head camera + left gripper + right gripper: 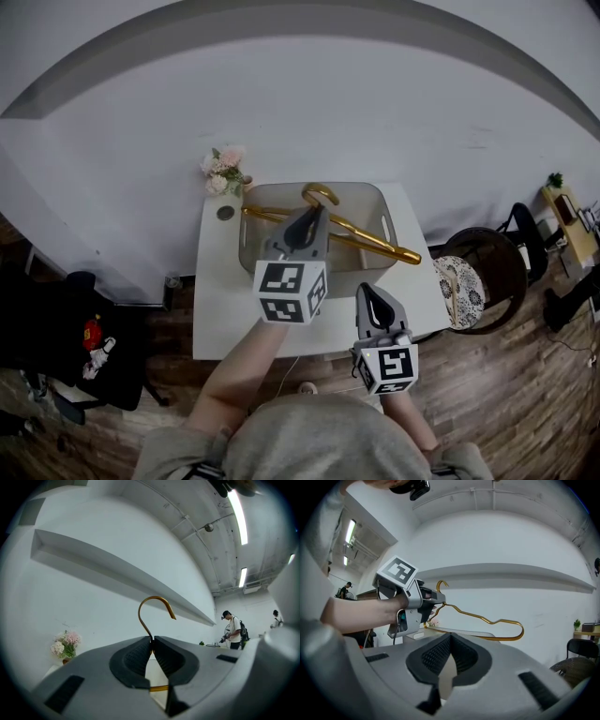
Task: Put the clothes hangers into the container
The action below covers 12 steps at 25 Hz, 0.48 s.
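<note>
left hand-held gripper (310, 215): grips gold hanger (362, 237) at neck under hook | hanger: over container (383, 201) at worktop (221, 302) far edge, long axis left-right, overhangs right rim | right hand-held gripper (373, 292): closed, empty, near front edge

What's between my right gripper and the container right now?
Nothing stands there: the head view shows only bare white table between the right gripper, shut and empty, and the near wall of the container.

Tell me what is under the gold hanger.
The grey container sits beneath the gold hanger. The left hand-held gripper, clamped on the hanger's neck, covers part of the container's inside, so what lies there is hidden.
</note>
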### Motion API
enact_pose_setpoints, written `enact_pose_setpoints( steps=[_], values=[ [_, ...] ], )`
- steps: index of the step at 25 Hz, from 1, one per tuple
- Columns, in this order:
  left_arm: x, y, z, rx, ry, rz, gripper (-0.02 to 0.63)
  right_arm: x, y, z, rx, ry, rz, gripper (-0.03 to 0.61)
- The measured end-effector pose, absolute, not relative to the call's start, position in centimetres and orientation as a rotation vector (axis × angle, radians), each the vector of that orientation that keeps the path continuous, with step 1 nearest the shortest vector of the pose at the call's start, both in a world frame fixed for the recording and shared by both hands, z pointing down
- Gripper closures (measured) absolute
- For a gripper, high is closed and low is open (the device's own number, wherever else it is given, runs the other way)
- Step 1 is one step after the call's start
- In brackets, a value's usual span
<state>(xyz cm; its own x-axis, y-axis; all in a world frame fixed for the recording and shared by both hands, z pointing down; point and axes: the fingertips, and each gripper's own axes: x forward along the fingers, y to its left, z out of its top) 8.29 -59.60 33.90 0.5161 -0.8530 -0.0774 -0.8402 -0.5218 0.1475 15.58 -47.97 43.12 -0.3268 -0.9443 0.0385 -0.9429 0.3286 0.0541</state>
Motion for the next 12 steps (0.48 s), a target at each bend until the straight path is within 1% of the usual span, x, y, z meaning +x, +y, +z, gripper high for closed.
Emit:
enact_pose_setpoints(
  steps=[12],
  values=[
    [8.5, -61.0, 37.0, 2.602, -1.501, -0.098, 0.588, 16.1, -49.7, 43.1, 1.783, -2.509, -0.055, 0.577]
  ],
)
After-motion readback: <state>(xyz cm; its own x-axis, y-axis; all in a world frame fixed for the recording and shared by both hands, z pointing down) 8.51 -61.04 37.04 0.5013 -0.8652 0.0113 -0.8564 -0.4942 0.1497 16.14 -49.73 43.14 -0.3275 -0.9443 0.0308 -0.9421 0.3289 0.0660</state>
